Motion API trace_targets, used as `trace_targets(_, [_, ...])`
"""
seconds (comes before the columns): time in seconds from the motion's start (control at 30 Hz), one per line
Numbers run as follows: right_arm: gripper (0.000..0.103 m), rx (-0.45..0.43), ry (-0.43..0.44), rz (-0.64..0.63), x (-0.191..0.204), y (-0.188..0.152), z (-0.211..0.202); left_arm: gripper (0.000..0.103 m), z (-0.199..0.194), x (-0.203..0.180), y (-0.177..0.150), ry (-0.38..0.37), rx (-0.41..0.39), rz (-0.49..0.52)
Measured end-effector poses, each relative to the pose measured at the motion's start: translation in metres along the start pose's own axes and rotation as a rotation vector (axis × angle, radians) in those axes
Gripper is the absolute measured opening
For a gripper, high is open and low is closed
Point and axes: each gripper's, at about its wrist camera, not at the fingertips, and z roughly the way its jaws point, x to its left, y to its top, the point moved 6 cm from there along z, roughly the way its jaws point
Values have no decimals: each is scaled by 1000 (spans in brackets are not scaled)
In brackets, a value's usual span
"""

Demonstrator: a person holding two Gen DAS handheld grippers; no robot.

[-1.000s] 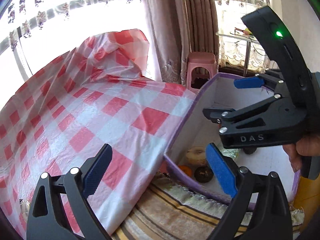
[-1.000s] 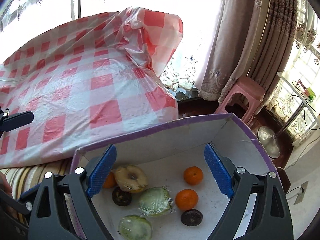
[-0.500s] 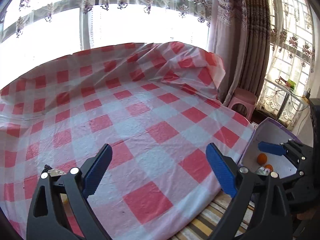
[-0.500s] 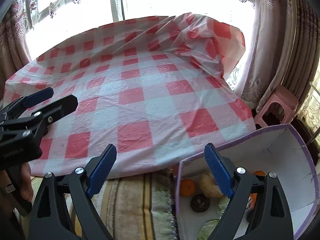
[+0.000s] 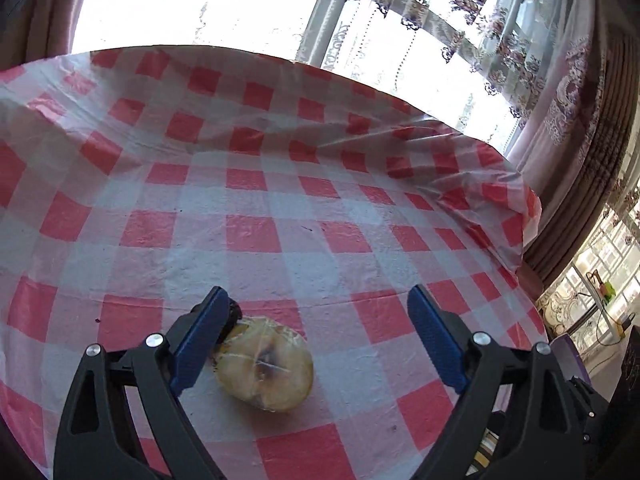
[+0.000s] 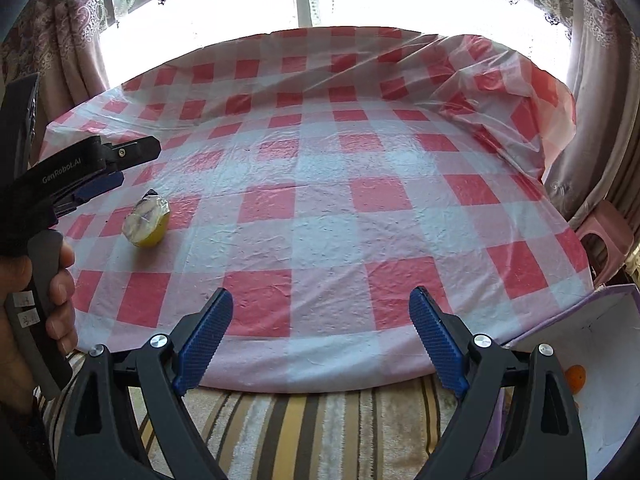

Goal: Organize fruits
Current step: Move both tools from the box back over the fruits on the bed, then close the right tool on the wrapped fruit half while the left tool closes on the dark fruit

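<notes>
- Fruit half [image 5: 264,364], wrapped in clear film, lies cut face up on the red-and-white checked tablecloth [image 5: 280,208]. I read it as a yellowish apple or pear half; I cannot tell which.
- From my left wrist view, the left gripper [image 5: 316,340] hangs over that fruit. Its jaws have just been closing a little but stand wide apart.
- The fruit sits between the blue pads [image 5: 436,344], close against the left-hand pad; whether it touches that pad I cannot tell. The right-hand pad is well clear of it, so I log no grip.
- A small dark thing peeks out behind the left-hand pad, just beside the fruit. Too hidden to name.
- From my right wrist view, the right gripper [image 6: 320,336] is wide open with nothing between its pads. It points at the near edge of the tablecloth, where the cloth hangs over a striped fabric surface [image 6: 304,428].
- Same view: the left gripper shows at the left edge, held by a hand [image 6: 32,300] on its grey handle, its tips above and just behind the wrapped fruit.
- A purple-rimmed box [image 6: 600,332] with a white inside stands at the lower right, beside the tablecloth edge. I see an orange [image 6: 576,378] inside it, partly hidden by my gripper.
- A pink stool [image 6: 604,240] stands beyond the box, by the patterned curtains [image 6: 600,80].
- Bright window [image 5: 200,8] behind the cloth washes out the far side.
</notes>
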Motion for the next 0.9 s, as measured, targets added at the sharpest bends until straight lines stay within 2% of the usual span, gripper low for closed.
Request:
trace_targets(0.13, [88, 11, 41, -28, 20, 2, 8, 78, 5, 37, 1, -18, 28, -121])
trace_targets(0.2, [88, 16, 60, -41, 28, 4, 11, 68, 10, 51, -2, -44, 59, -174])
trace_targets(0.37, [88, 20, 85, -71, 47, 6, 16, 57, 26, 68, -11, -75, 126, -255])
trace_targets(0.53, [88, 26, 109, -108, 64, 8, 21, 52, 33, 62, -13, -41, 148, -206])
trace_targets(0.63, [88, 28, 129, -119, 73, 10, 24, 52, 40, 68, -16, 21, 176, -191])
trace_targets(0.67, [88, 29, 132, -127, 76, 10, 25, 51, 43, 71, -19, 14, 180, -208])
trace_targets(0.77, [88, 35, 138, -146, 84, 11, 28, 51, 40, 70, -19, 21, 174, -177])
trace_targets(0.9, [88, 40, 152, -145, 91, 13, 32, 46, 39, 70, -20, 16, 177, -176])
